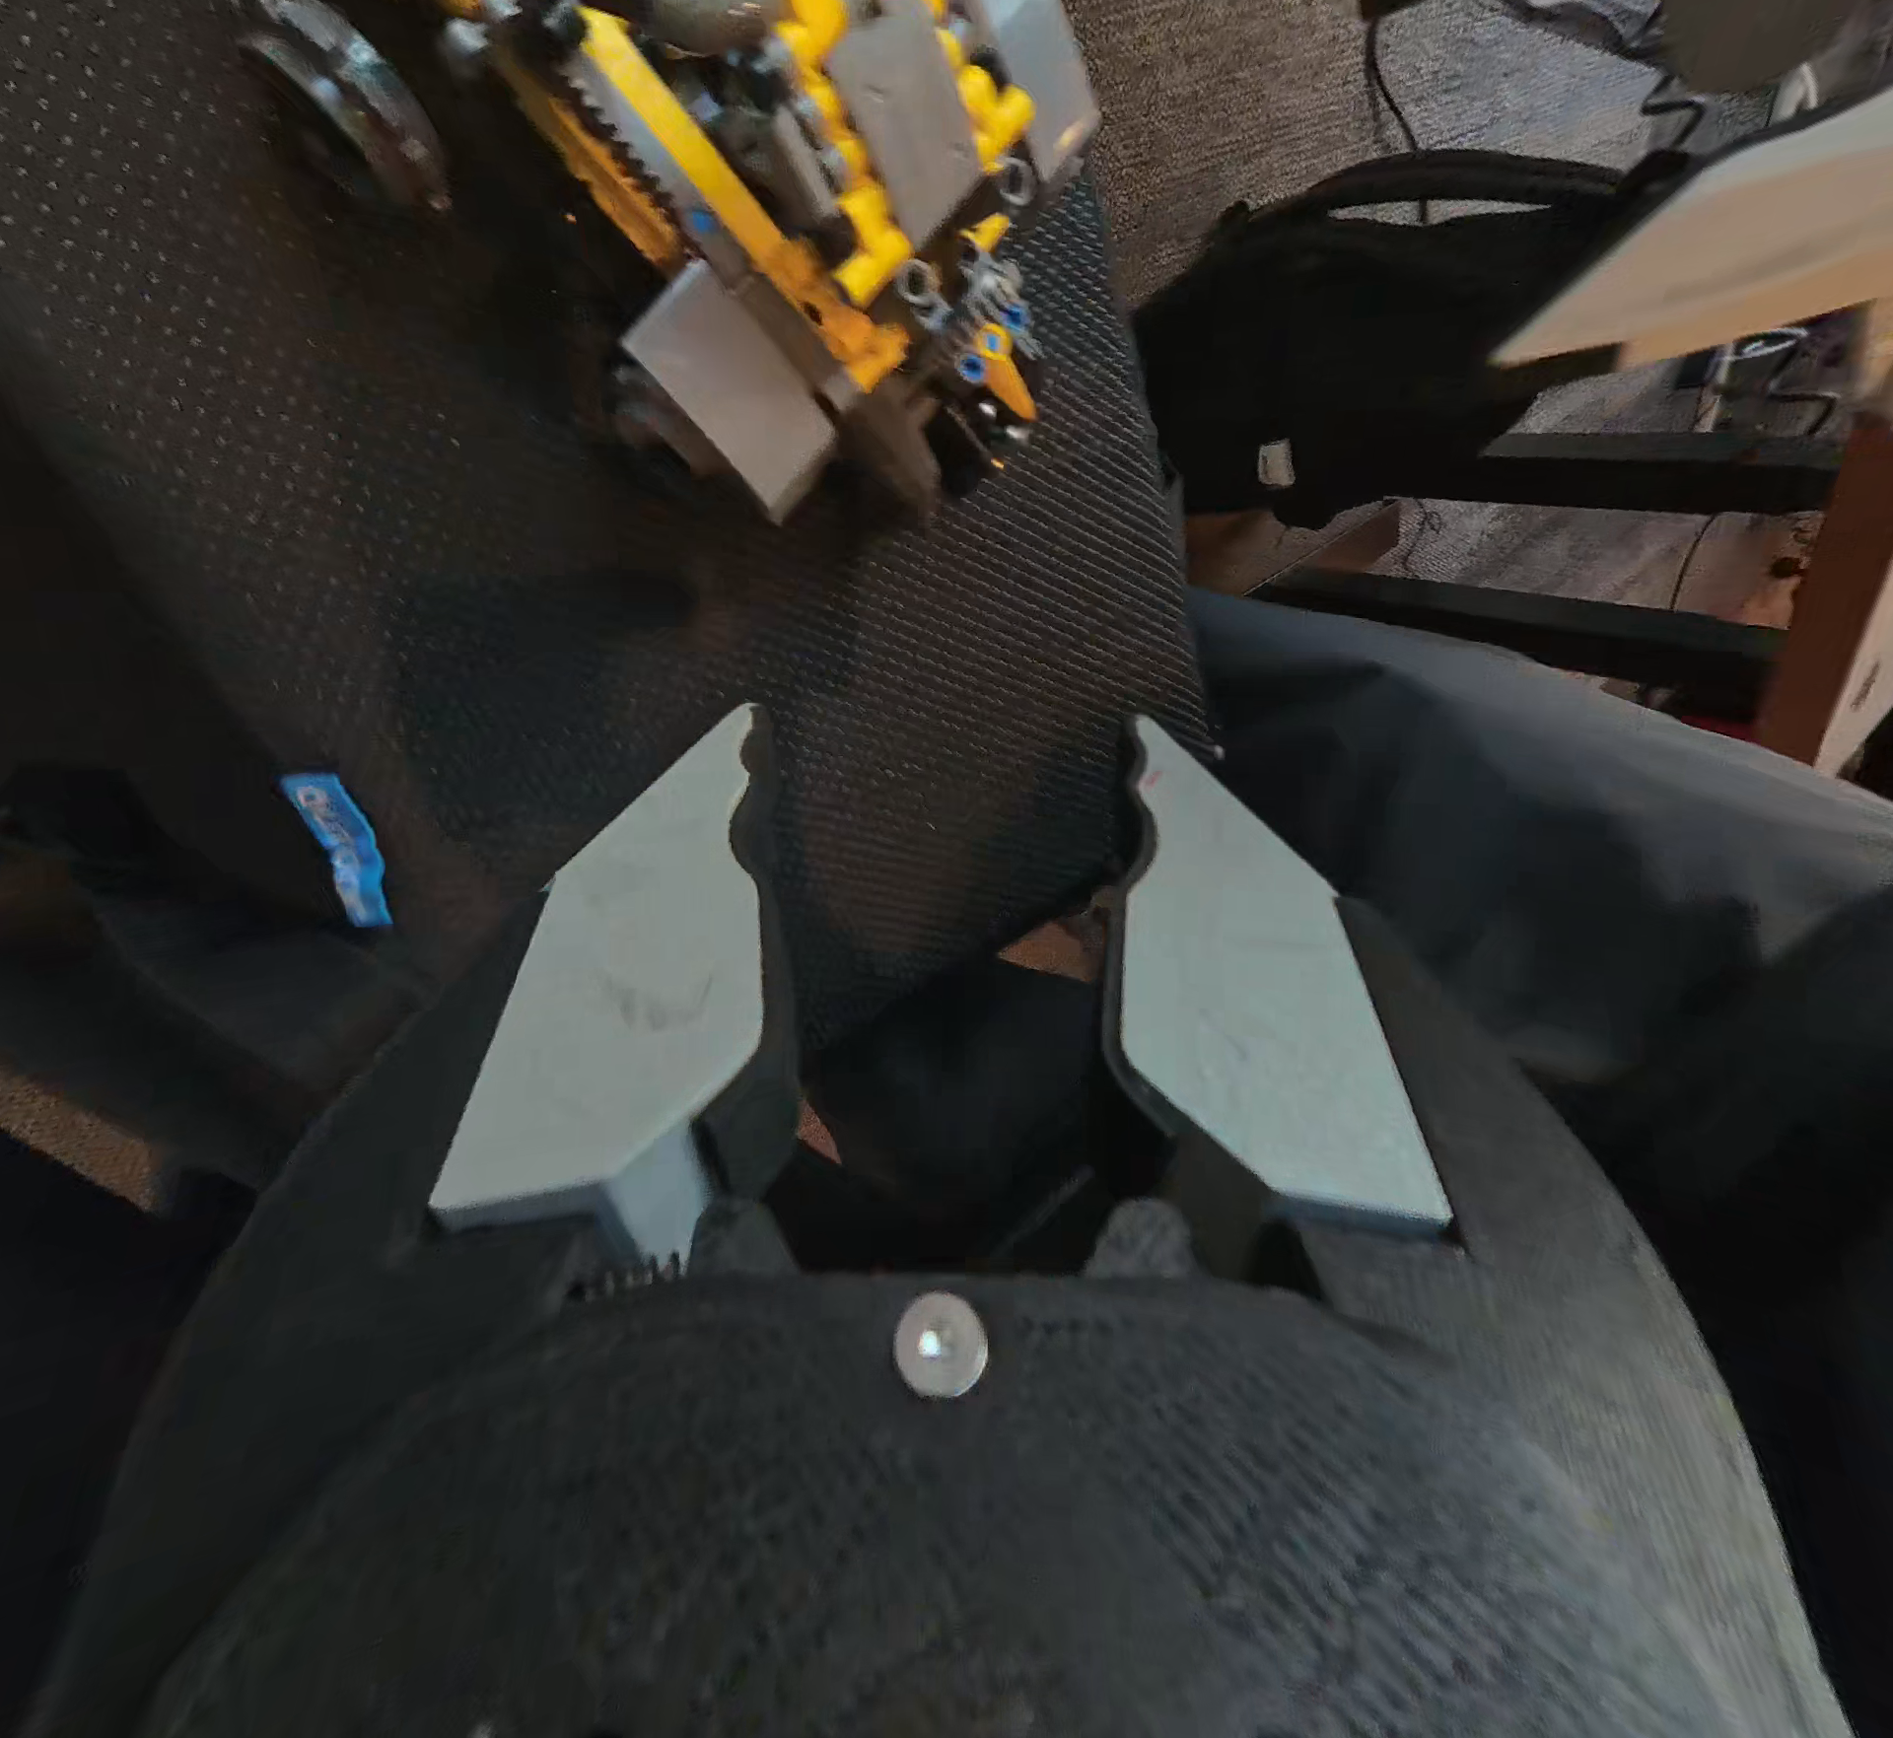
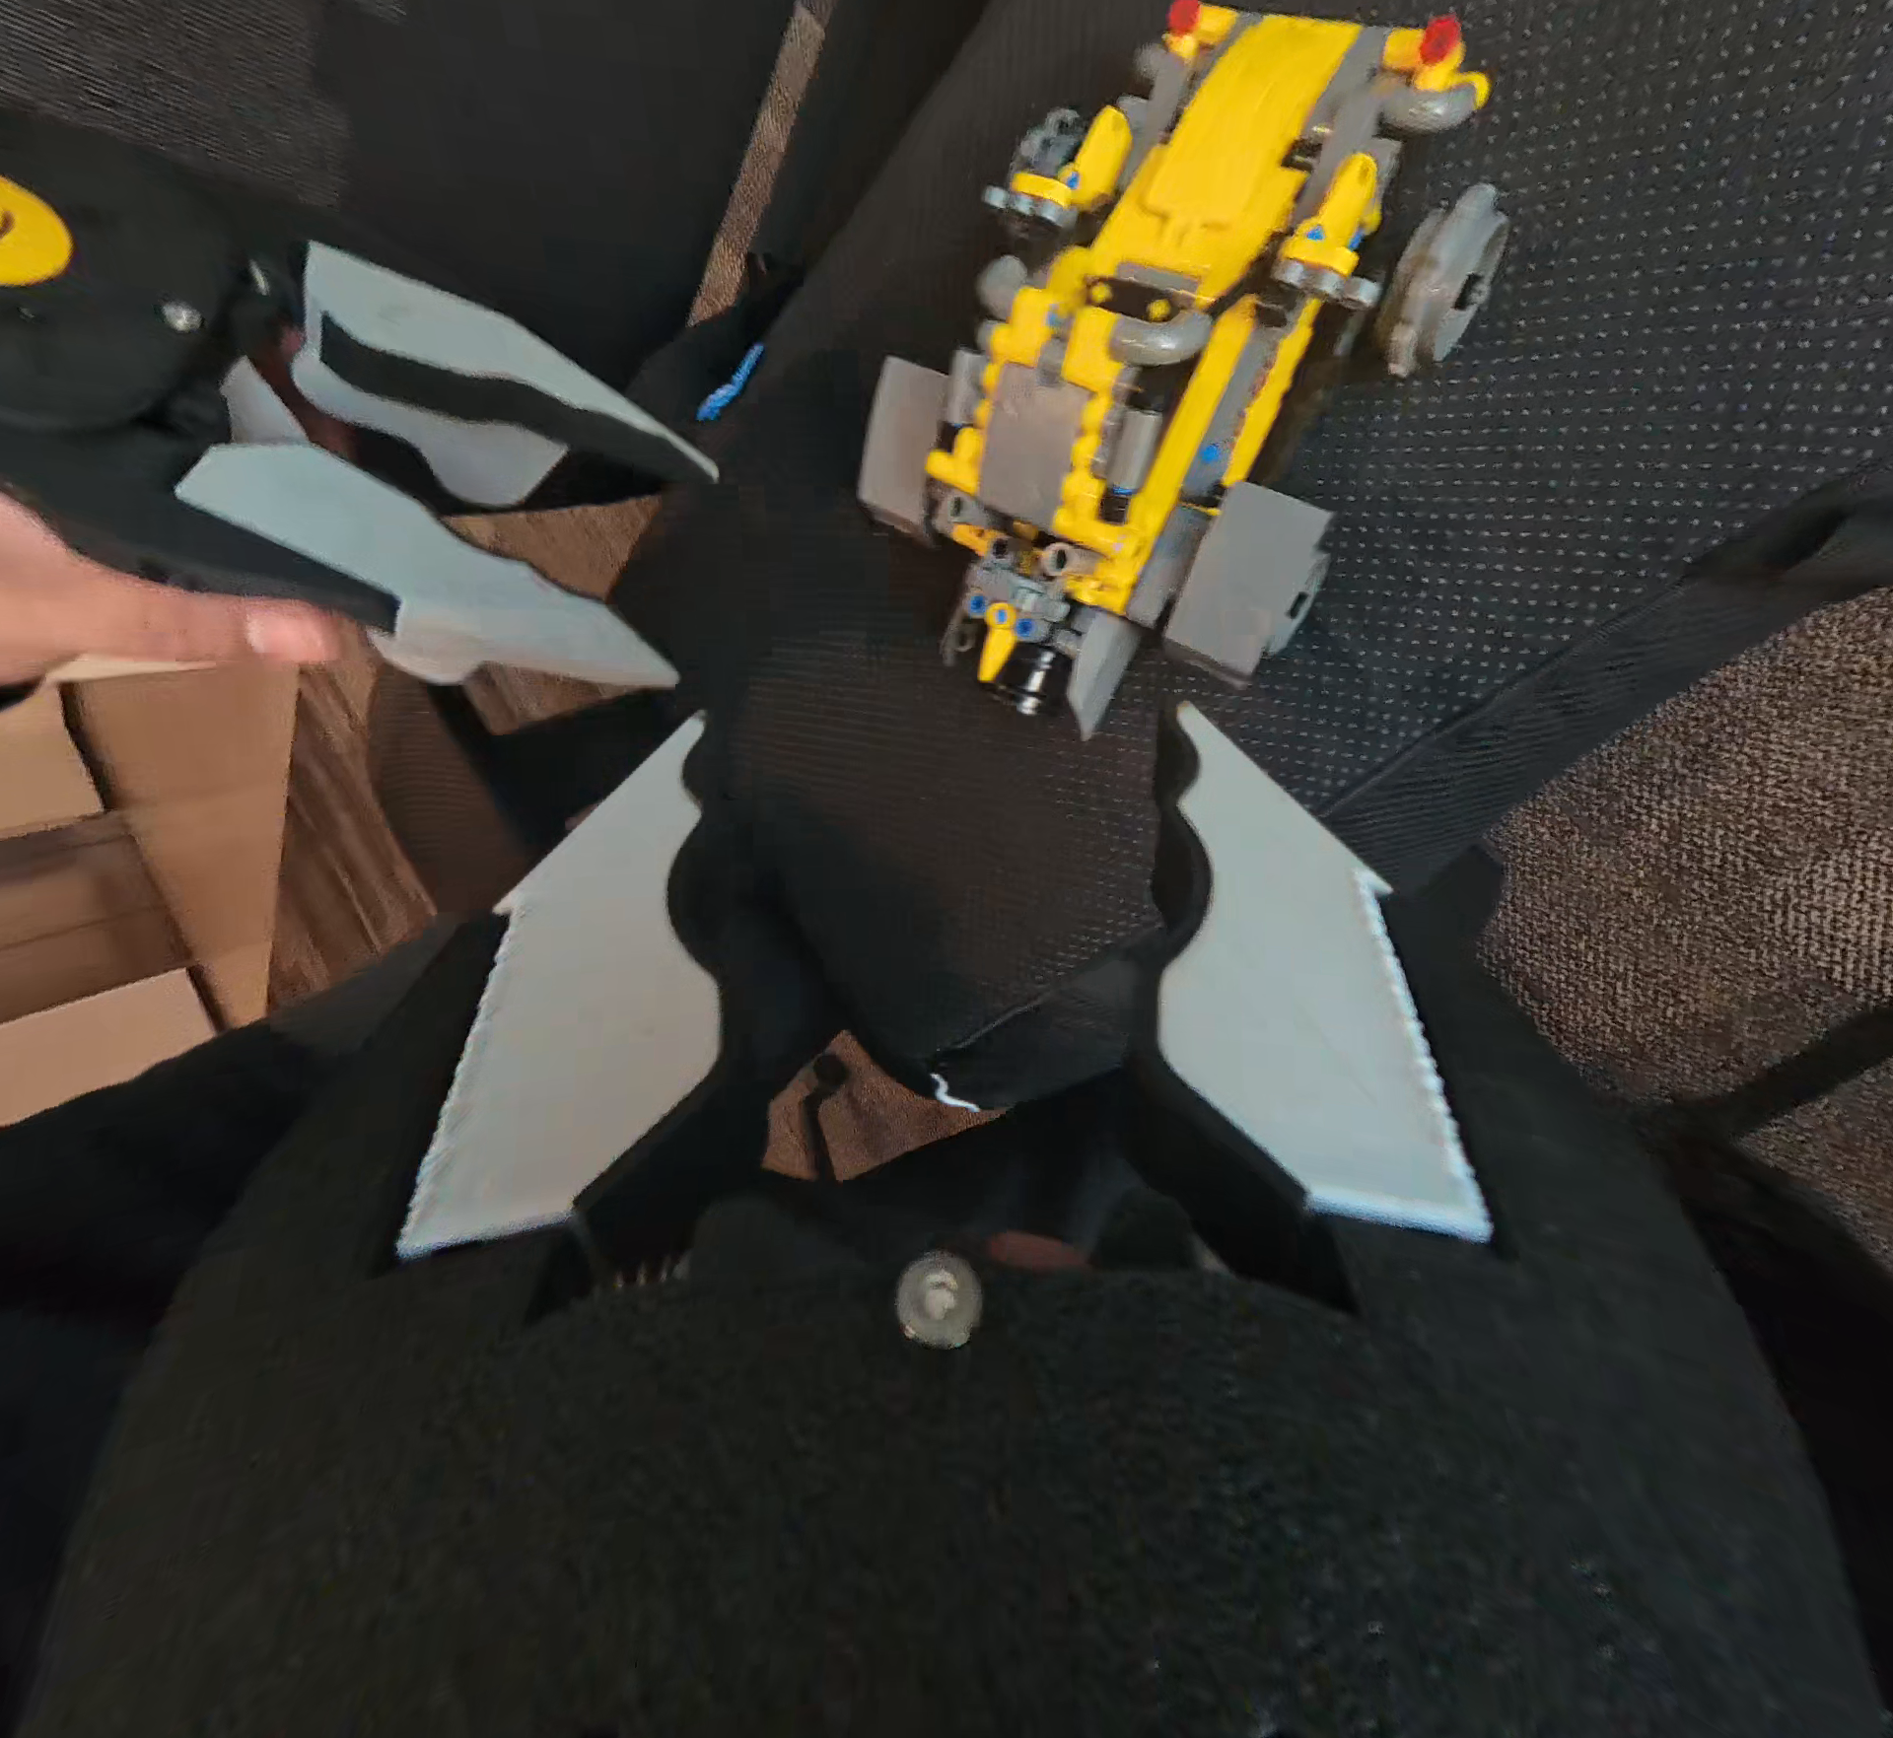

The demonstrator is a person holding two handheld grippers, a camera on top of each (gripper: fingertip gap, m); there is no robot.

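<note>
A yellow and grey brick-built vehicle point(image 1: 779, 153) lies on the padded mesh face of a black backpack point(image 1: 307, 460). A loose grey wheel point(image 1: 338, 112) lies beside it. My left gripper point(image 1: 942, 726) is open and empty, over the mesh a short way below the vehicle. In the right wrist view the vehicle point(image 2: 1158, 378) lies with its front end toward my right gripper point(image 2: 942, 716), which is open, empty and just short of it. The wheel point(image 2: 1444, 291) lies at the vehicle's right. The left gripper point(image 2: 691, 572) shows open at the left, held by a hand point(image 2: 154, 613).
A blue tag point(image 1: 338, 849) sits on the backpack's left side. A backpack strap point(image 2: 1537, 726) runs off to the right over brown carpet point(image 2: 1690, 921). Cardboard boxes point(image 2: 102, 869) stand at the lower left. A pale board edge point(image 1: 1741, 234) and cables are at the far right. Measured from the fingertips, the black backpack point(image 1: 307, 460) is 12 centimeters or so from the left gripper and 20 centimeters from the right. The wheel point(image 2: 1444, 291) lies around 12 centimeters away from my right fingertips.
</note>
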